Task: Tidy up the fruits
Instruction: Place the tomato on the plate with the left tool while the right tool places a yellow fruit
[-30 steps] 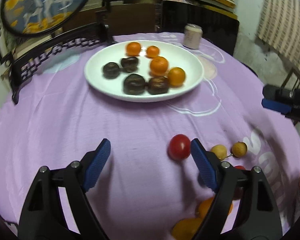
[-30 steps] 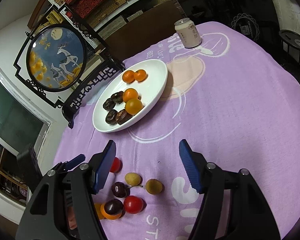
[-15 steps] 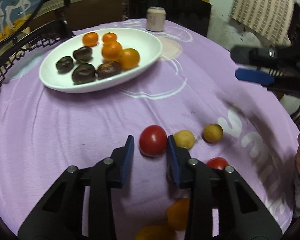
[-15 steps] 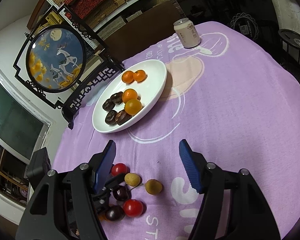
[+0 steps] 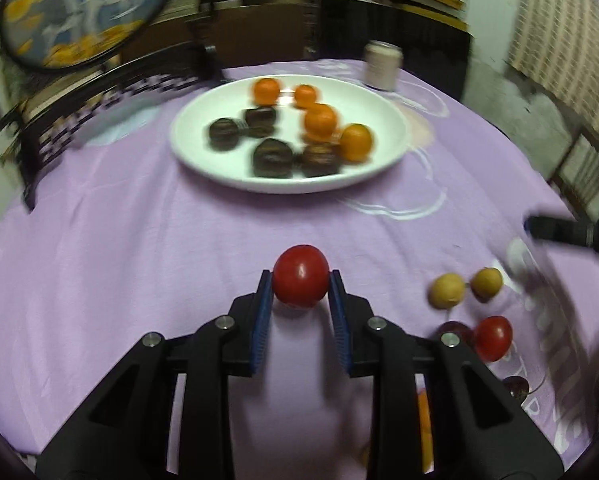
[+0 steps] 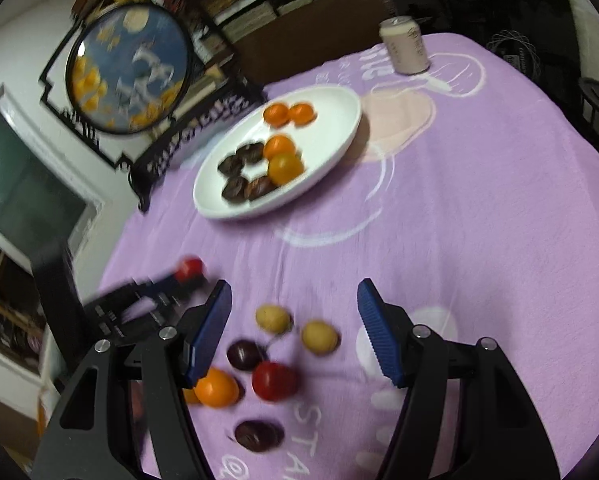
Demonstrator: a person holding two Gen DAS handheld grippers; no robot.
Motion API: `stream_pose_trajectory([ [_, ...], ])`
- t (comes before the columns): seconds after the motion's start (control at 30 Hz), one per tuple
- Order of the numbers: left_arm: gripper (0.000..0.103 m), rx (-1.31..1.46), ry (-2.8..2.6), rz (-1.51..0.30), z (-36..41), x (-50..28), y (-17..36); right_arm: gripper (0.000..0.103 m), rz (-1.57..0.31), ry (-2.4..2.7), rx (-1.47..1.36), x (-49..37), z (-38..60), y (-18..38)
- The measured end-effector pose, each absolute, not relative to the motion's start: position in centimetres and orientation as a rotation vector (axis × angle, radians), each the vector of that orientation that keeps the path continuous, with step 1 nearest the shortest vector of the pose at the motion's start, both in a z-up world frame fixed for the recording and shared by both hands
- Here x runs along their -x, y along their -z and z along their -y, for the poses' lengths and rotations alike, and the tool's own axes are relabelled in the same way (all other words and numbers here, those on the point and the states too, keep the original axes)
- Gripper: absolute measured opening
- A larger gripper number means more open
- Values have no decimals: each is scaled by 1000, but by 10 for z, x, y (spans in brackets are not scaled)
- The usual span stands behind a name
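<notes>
Pinching smooth round red tomato (image 5: 300, 276): left tool (image 5: 301, 280) | right tool (image 6: 293, 312): ribbed blue pads spread, empty

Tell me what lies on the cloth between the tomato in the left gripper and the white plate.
Nothing: in the left wrist view, only bare purple tablecloth lies between the red tomato, held in the left gripper, and the white plate.

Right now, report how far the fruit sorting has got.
Done: four orange and four dark fruits sit on the white plate. In hand: the left gripper is shut on a red tomato. Left: yellow, red, dark and orange fruits on the purple cloth below the open right gripper.
</notes>
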State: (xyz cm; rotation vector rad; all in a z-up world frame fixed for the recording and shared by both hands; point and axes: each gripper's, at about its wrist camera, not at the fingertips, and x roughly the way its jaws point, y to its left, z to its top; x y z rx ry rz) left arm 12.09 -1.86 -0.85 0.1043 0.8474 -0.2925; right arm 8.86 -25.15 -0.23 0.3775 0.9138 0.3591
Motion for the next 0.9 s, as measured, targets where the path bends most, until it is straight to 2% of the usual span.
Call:
stream_pose_trajectory([
  [0.07,28,-97,272,-847,8,-116,9,61,-943,-363,-368,-84,248,12],
  [0.13,28,-97,265,-857,1,-111,12,51,-964,-365,-342,-83,241,20],
  [0.33,28,-103,259,-888,1,-112,23,41,-960,-346,-289,-86,231,24],
  [0.57,28,-133,252,-886,5,-112,27,39,-963,-284,-208,-91,225,34],
  [0.7,28,-140,250,-880,6,-113,28,26,-956,-281,-178,-90,221,36],
  [0.9,28,-124,253,-857,3,-109,17,25,-897,-284,-250,-88,238,19],
])
